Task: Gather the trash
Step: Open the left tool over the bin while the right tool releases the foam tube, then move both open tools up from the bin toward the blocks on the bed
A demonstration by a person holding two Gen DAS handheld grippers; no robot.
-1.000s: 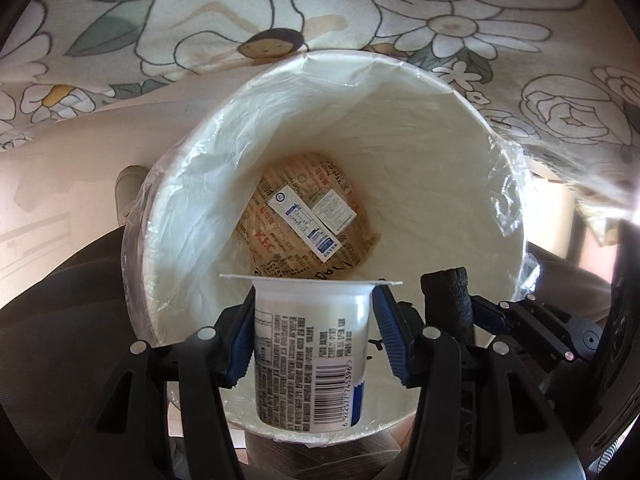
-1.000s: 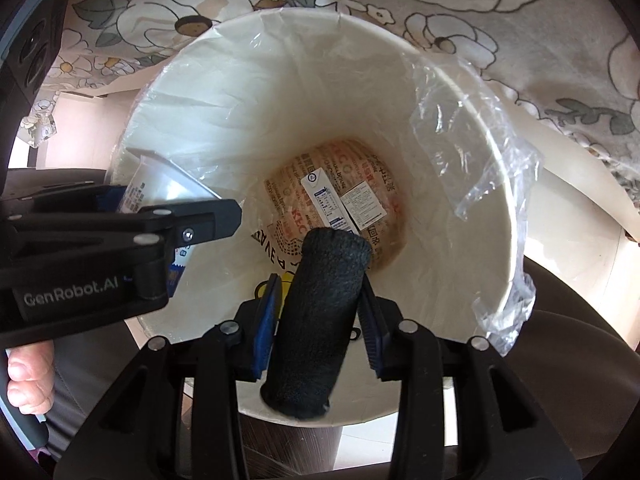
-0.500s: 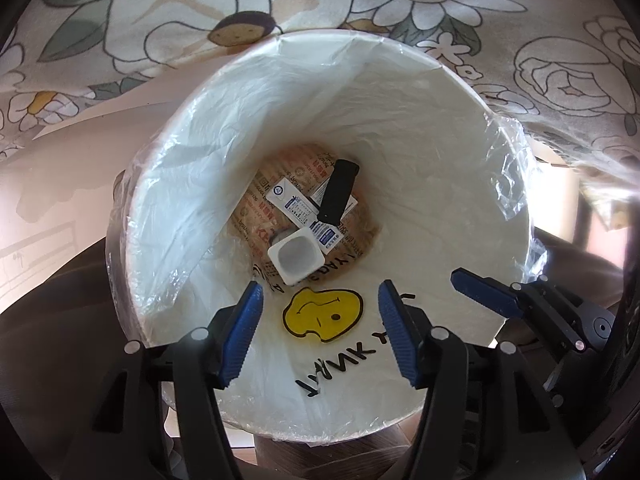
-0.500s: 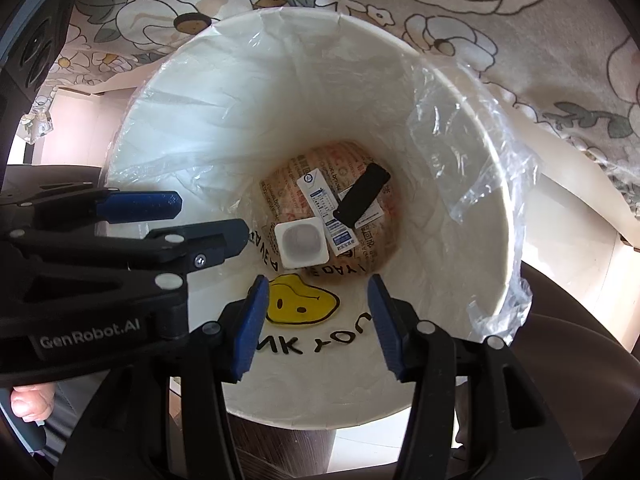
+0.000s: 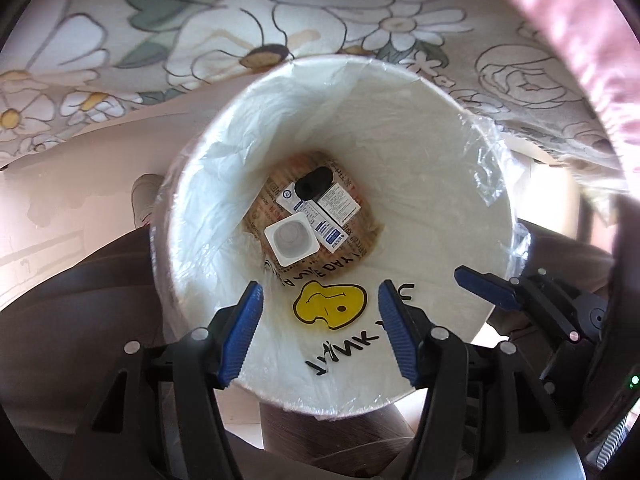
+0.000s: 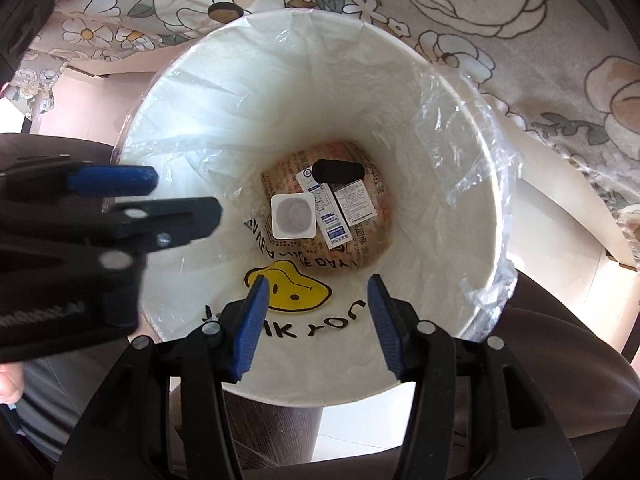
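Note:
A white bin [image 5: 460, 152] with a clear liner stands right below both grippers. At its bottom lie a white yogurt cup [image 5: 291, 237], mouth up, a black cylinder [image 5: 314, 182] and two small printed cartons [image 5: 338, 204]. My left gripper [image 5: 320, 286] hangs open over the near rim with nothing between its blue pads. My right gripper [image 6: 318, 280] is open and empty over the same rim [image 6: 452, 92]. In the right wrist view the cup [image 6: 292, 216] and the black cylinder [image 6: 338, 171] rest on printed brown paper. The left gripper's fingers [image 6: 112, 180] reach in from the left.
A floral cloth [image 5: 280, 12] hangs behind the bin. A dark brown seat [image 6: 560, 360] surrounds its near side. A hand [image 6: 8, 380] shows at the left edge. A pink blur [image 5: 580, 40] covers the upper right of the left wrist view.
A second ago the left gripper held the yogurt cup and the right held the black cylinder. Both opened, and the two things dropped to the bin's bottom.

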